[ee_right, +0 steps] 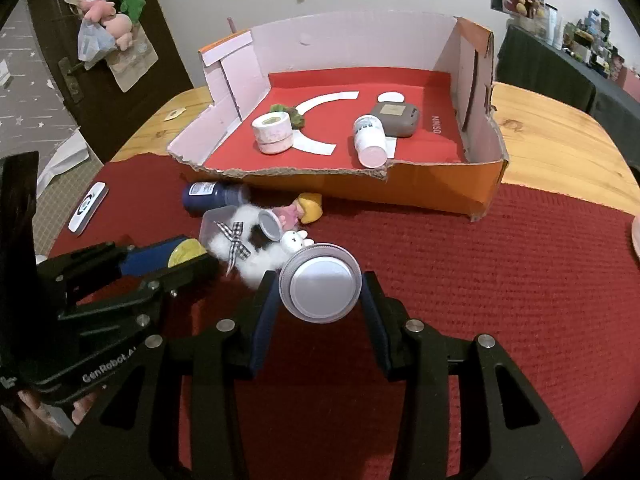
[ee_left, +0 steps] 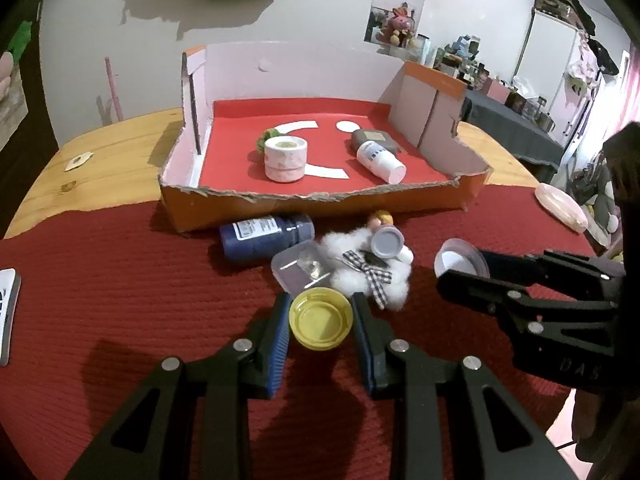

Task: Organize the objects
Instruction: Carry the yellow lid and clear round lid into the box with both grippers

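My left gripper (ee_left: pixel 321 316) is shut on a yellow lid (ee_left: pixel 321 318), held just above the red mat. My right gripper (ee_right: pixel 320 292) is shut on a clear round lid (ee_right: pixel 321 288); it shows in the left wrist view (ee_left: pixel 460 264) too. Ahead stands an orange cardboard box (ee_left: pixel 320 204) with a red floor, holding a white round jar (ee_left: pixel 285 159), a lying white bottle (ee_left: pixel 380 160) and a grey case (ee_left: pixel 374 138). In front of the box lie a dark blue bottle (ee_left: pixel 264 236), a clear plastic tub (ee_left: pixel 300 270), a white fluffy toy with checked bow (ee_left: pixel 372 276) and a small doll (ee_right: pixel 300 210).
A red mat (ee_right: pixel 480 280) covers the near half of the wooden table (ee_right: pixel 560 148). A white remote (ee_right: pixel 88 206) lies at the mat's left. A pink dish (ee_left: pixel 562 206) sits at the right edge. The wall is behind the box.
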Demonstrator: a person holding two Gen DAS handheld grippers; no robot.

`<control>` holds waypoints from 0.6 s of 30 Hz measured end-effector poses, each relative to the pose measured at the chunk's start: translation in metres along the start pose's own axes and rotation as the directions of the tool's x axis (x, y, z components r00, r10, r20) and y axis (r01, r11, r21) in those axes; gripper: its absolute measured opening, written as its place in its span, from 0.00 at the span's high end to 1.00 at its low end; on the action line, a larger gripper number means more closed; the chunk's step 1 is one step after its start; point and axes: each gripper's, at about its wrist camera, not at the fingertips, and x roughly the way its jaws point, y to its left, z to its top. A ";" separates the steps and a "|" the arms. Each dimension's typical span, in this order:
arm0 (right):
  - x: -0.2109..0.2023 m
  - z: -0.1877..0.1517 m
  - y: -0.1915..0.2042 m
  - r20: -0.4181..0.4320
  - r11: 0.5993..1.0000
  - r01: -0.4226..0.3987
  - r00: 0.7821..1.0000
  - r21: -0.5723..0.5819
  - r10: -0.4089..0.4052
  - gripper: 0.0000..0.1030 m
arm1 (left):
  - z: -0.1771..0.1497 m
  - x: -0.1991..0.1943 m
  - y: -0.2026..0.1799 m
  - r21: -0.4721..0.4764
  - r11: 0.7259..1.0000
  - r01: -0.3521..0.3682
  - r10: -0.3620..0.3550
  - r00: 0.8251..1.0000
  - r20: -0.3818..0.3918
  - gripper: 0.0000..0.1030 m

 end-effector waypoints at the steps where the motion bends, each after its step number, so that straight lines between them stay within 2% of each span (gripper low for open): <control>1: 0.000 0.000 0.000 0.000 1.000 -0.001 1.000 0.000 0.001 0.62 | 0.001 0.000 0.000 -0.001 1.000 -0.002 0.002 1.000 0.001 0.70; 8: -0.005 0.004 0.002 0.016 1.000 -0.007 1.000 -0.006 0.007 0.62 | 0.006 -0.002 0.003 -0.002 1.000 -0.005 0.005 1.000 0.011 0.70; 18: -0.016 0.018 0.005 0.050 1.000 -0.013 0.999 -0.022 0.014 0.62 | 0.029 -0.015 -0.002 0.029 1.000 -0.004 0.002 0.998 0.067 0.70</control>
